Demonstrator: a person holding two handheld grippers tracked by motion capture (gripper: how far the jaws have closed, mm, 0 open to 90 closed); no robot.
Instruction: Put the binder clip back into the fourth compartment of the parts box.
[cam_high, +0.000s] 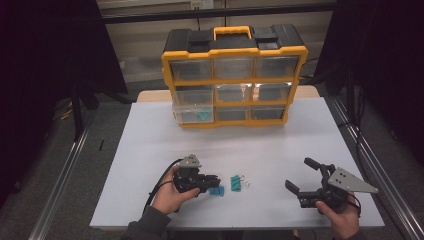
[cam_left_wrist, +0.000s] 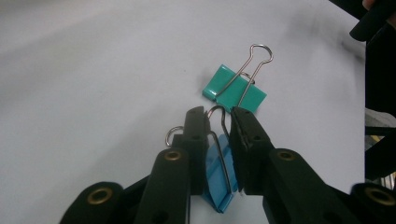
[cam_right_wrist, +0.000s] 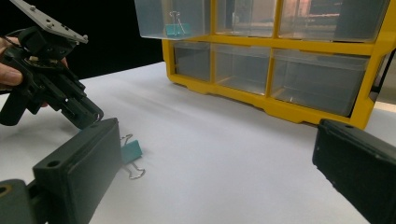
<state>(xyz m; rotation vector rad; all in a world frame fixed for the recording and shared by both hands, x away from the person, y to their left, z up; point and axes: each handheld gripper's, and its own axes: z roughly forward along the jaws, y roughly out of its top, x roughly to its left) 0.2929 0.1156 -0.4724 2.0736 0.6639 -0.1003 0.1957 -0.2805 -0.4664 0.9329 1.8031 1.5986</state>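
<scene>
Left gripper (cam_high: 216, 183) low near table's (cam_high: 150, 135) front edge, jaws pinching blue binder clip (cam_left_wrist: 217, 175). Green binder clip (cam_high: 235, 183) just beside. Right gripper (cam_high: 302, 176) near front right corner, jaws spread wide, holding nothing.

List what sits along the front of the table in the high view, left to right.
left gripper → blue binder clip at its jaws → teal binder clip → right gripper
</scene>
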